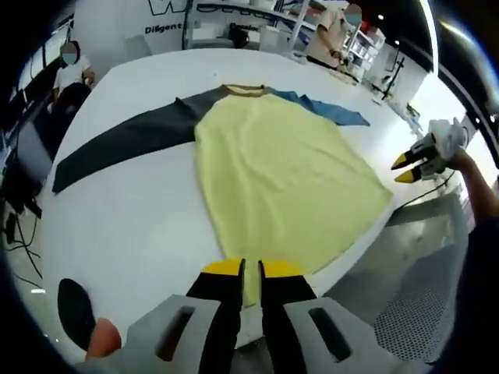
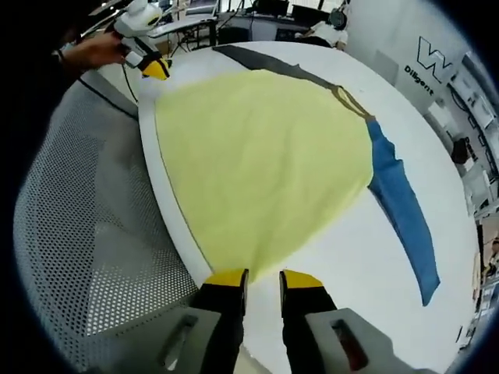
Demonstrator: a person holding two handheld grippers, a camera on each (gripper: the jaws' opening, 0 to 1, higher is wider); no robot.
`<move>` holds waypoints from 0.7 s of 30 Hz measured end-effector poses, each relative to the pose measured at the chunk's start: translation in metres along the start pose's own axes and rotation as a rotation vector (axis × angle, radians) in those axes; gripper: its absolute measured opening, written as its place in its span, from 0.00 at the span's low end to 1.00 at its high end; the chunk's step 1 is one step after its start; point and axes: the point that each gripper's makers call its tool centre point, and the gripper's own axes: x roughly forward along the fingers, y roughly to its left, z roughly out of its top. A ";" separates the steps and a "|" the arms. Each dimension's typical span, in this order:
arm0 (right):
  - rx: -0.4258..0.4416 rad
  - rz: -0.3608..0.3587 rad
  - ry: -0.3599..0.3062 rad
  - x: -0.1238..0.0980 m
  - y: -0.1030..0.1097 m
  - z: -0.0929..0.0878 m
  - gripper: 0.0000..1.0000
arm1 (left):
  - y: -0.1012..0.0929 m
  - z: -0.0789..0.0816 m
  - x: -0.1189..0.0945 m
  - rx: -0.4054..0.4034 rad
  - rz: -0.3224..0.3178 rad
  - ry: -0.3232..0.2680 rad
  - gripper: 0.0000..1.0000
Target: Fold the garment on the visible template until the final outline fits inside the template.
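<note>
jaws: the left gripper has its yellow-tipped jaws nearly together, a narrow slit between them, and the hem of the garment runs into that slit; whether the cloth is pinched cannot be told. the right gripper has its jaws parted by a small gap, poised just at the near corner of the hem, with bare table showing between the tips and nothing gripped.

table: a wide white surface, ahead of both pairs of jaws, bearing the garment.

garment: a raglan shirt spread flat, its pale yellow body reaching from the jaws forward to the collar at the far end. in the left gripper view the hem hangs slightly past the table's near edge.

dark grey sleeve: stretched out to the left of the left jaws, lying flat.

blue sleeve: stretched out to the right of the right jaws, lying flat.

mesh chair: grey perforated seat, left of the right jaws, beside the table's edge.

people stand beyond the table's far side in the left gripper view.
</note>
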 end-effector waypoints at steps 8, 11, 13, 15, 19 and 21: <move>0.008 -0.022 -0.030 0.000 -0.005 0.007 0.12 | -0.005 0.049 -0.008 0.079 0.047 -0.261 0.38; 0.011 -0.028 -0.035 -0.001 -0.006 0.008 0.12 | -0.003 0.055 -0.009 0.075 0.065 -0.288 0.49; 0.019 -0.034 -0.041 -0.001 -0.007 0.010 0.12 | -0.002 0.063 -0.013 0.069 0.085 -0.340 0.56; 0.032 -0.044 -0.054 0.000 -0.009 0.012 0.12 | 0.001 0.076 -0.018 0.036 0.121 -0.426 0.66; 0.058 -0.073 -0.074 0.002 -0.016 0.018 0.13 | 0.008 0.081 -0.021 -0.008 0.188 -0.469 0.84; 0.076 -0.092 -0.097 0.004 -0.020 0.024 0.13 | 0.012 0.082 -0.019 -0.058 0.220 -0.485 0.93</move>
